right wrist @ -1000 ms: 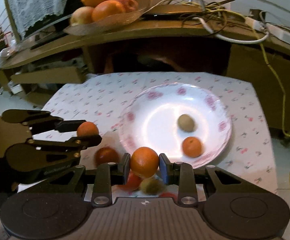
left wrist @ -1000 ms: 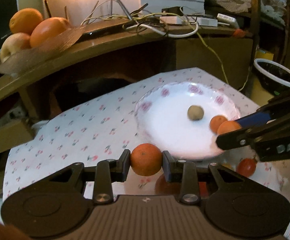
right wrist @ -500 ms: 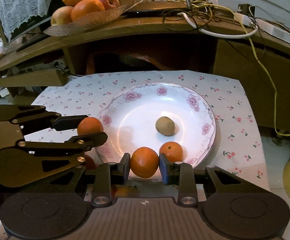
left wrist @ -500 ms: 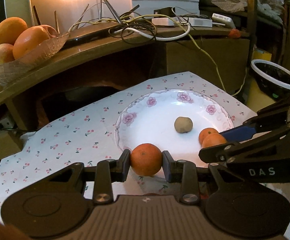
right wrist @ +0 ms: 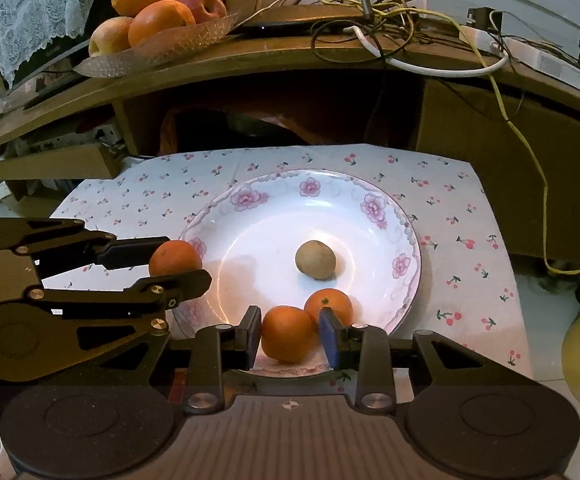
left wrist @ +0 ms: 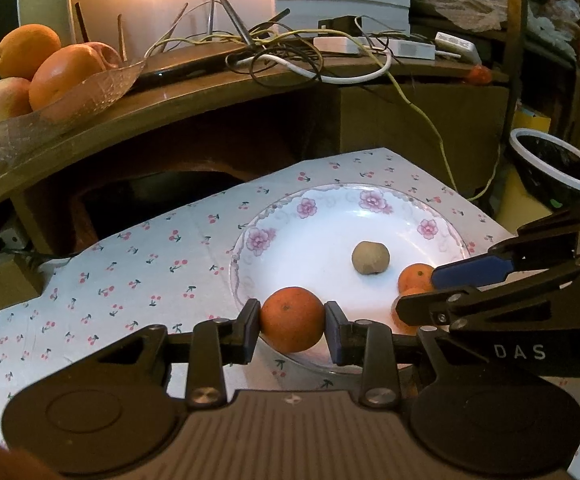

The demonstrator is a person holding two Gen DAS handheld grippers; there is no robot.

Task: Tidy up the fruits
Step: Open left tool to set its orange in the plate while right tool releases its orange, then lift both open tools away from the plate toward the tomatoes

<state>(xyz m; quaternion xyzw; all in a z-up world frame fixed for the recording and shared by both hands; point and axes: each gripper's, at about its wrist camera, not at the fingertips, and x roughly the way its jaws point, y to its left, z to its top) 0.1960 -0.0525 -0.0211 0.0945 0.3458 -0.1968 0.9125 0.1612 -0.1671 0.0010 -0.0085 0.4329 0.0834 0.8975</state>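
Observation:
A white flowered plate [left wrist: 374, 200] [right wrist: 245, 216] lies on the cherry-print cloth. On it are a brown kiwi [left wrist: 370, 258] [right wrist: 315, 259] and a small orange [left wrist: 416, 276] [right wrist: 332, 304]. My left gripper [left wrist: 292, 322] is shut on an orange [left wrist: 292, 318] at the plate's near-left rim; it shows in the right wrist view [right wrist: 174, 258]. My right gripper [right wrist: 289, 338] holds another orange [right wrist: 286, 338] low over the plate's near edge, its jaws slightly parted beside the small orange.
A glass dish of oranges and apples [left wrist: 45, 80] [right wrist: 157, 36] stands on the wooden shelf behind, with tangled cables [left wrist: 290, 56]. A dark bowl with a white rim [left wrist: 558, 164] stands at the right.
Both grippers have carried their oranges forward over the plate. The right gripper's jaws look a little wider around its orange. The loose fruits near the table's front are out of view.

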